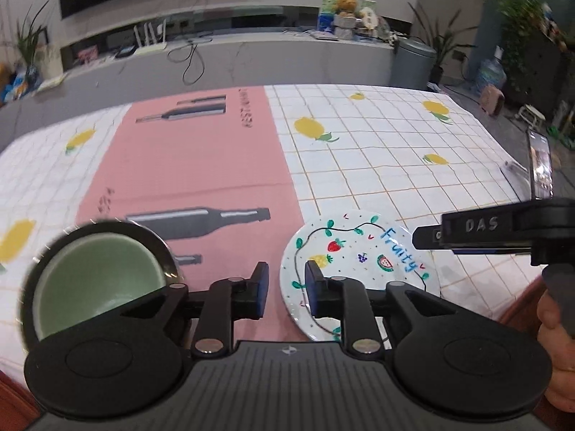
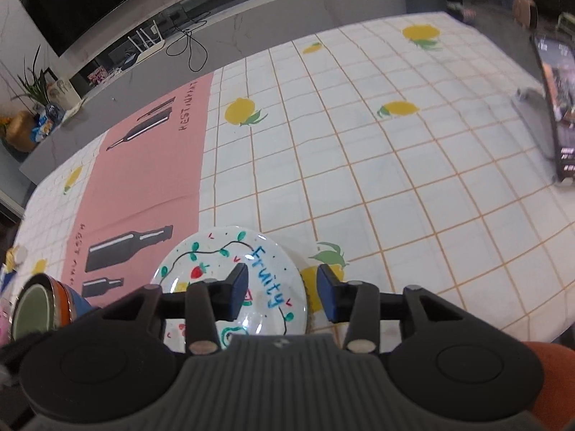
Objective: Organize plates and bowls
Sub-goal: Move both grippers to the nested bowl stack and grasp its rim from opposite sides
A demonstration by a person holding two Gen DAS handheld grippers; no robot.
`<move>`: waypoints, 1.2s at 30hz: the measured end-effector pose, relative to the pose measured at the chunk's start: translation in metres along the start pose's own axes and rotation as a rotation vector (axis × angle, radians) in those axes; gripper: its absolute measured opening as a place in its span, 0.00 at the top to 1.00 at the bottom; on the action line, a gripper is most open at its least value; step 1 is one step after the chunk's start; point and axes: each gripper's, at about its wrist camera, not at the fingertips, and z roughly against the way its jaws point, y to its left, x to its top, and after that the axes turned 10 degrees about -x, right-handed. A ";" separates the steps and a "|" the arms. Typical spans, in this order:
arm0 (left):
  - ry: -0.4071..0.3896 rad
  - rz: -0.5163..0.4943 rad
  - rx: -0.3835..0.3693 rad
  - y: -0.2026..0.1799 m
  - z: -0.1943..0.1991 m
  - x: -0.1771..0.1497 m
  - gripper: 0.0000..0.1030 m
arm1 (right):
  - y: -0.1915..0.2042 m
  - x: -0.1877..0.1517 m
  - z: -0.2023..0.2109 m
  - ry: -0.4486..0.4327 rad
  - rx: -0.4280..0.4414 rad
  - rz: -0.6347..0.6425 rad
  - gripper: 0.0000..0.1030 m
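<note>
Left gripper (image 1: 286, 289) hovering over the pink mat (image 1: 201, 165), jaws parted, gripping nothing. Green bowl (image 1: 97, 280) sitting just to its left. Right gripper (image 2: 283, 296) hanging above the white "Fruity" plate (image 2: 222, 262), jaws apart, nothing between them. Plate lying on the lemon-print tablecloth (image 2: 377, 165) beside the mat.

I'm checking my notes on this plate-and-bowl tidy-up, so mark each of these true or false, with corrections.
1. The white round plate with painted fruit reads "Fruity" in blue. True.
2. The green-lined dark bowl sits on that plate. False: it stands apart, over the pink bottle-print mat.
3. The left gripper clamps the plate. False: its jaws are open, holding nothing.
4. The right gripper is open above the plate. True.
5. The checked tablecloth shows lemons. True.
</note>
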 end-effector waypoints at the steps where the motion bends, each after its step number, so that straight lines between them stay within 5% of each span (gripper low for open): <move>1: 0.003 -0.006 0.000 0.002 0.004 0.001 0.72 | 0.004 -0.003 0.004 -0.017 -0.009 0.017 0.52; 5: 0.014 0.017 0.014 0.019 0.023 0.008 0.67 | 0.019 -0.015 0.020 -0.037 -0.035 0.046 0.46; 13: -0.082 0.105 0.062 0.073 0.072 0.018 0.35 | 0.058 -0.024 0.047 0.015 0.137 0.016 0.32; 23: -0.121 0.377 0.095 0.156 0.082 -0.006 0.34 | 0.121 -0.029 0.040 0.107 0.296 0.018 0.25; 36: -0.041 0.547 -0.024 0.196 0.041 -0.040 0.35 | 0.154 -0.045 -0.009 0.276 0.271 -0.019 0.29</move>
